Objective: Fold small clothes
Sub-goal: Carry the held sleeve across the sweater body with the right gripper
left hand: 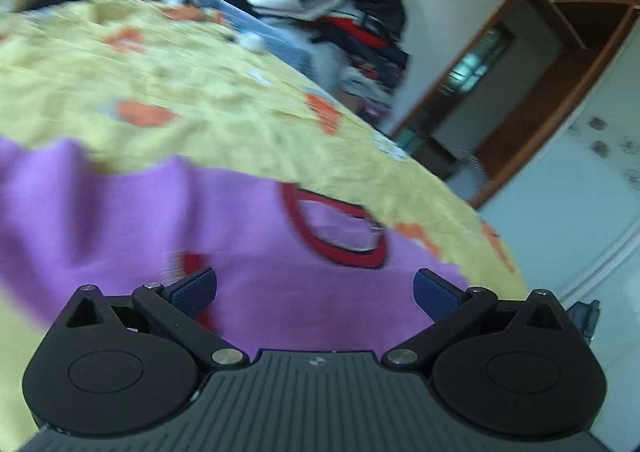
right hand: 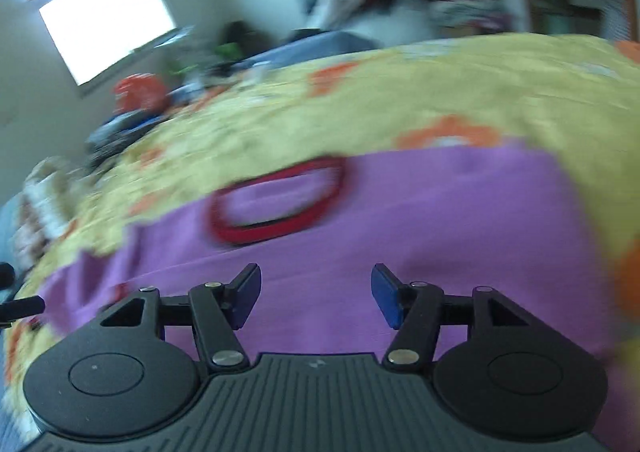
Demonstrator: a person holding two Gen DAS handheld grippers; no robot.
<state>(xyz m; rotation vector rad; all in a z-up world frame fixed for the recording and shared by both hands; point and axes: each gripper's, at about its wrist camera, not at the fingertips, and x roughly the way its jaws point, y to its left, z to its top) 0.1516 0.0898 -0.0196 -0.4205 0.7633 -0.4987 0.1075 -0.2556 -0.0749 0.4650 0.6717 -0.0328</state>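
Note:
A small purple shirt (left hand: 120, 204) with a red-trimmed neck opening (left hand: 336, 224) lies spread on a yellow bedspread (left hand: 180, 80) with orange patches. My left gripper (left hand: 316, 292) is open and empty, just above the shirt's near part. In the right wrist view the same purple shirt (right hand: 440, 220) lies flat with its red collar (right hand: 276, 204) ahead and to the left. My right gripper (right hand: 316, 294) is open and empty above the shirt. Both views are motion-blurred.
A pile of dark and red clothes (left hand: 352, 12) stands beyond the bed's far edge. More clutter (right hand: 136, 96) lies at the bed's far left under a bright window (right hand: 100, 16). A wooden door frame (left hand: 520, 84) is at the right.

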